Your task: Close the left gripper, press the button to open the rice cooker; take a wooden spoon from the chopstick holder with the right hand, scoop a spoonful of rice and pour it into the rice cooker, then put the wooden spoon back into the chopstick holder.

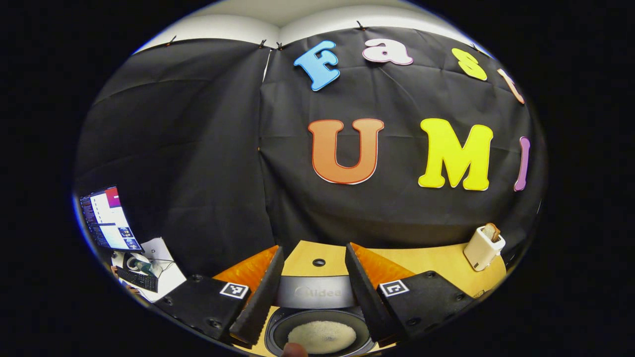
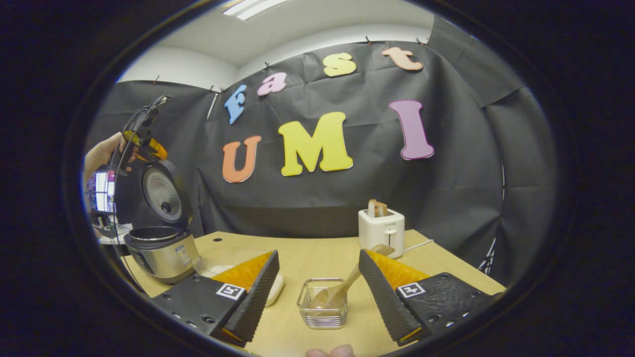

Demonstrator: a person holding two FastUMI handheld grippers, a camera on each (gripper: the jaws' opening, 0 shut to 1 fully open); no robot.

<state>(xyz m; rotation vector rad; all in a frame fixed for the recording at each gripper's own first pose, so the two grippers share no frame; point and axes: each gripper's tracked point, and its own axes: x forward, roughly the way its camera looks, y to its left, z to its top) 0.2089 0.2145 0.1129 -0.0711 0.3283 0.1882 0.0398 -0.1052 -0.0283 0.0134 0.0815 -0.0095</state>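
The silver rice cooker (image 2: 159, 253) stands at the table's left with its lid (image 2: 161, 194) swung up. In the left gripper view I look down into its dark pot (image 1: 278, 329), where white rice (image 1: 322, 336) lies at the bottom. My left gripper (image 1: 314, 248) hovers open above the pot; a hand holds it over the cooker (image 2: 141, 139). The clear chopstick holder (image 2: 321, 310) sits on the table with the wooden spoon (image 2: 342, 288) in it, bowl down, handle leaning up to the right. My right gripper (image 2: 318, 255) is open, its fingers either side of the holder, apart from the spoon.
A white toaster (image 2: 381, 229) with bread in it stands at the back of the wooden table (image 2: 307, 248). A pale dish (image 2: 276, 290) lies half hidden behind my right gripper's left finger. A monitor (image 1: 106, 218) and a keyboard sit on a side desk to the left.
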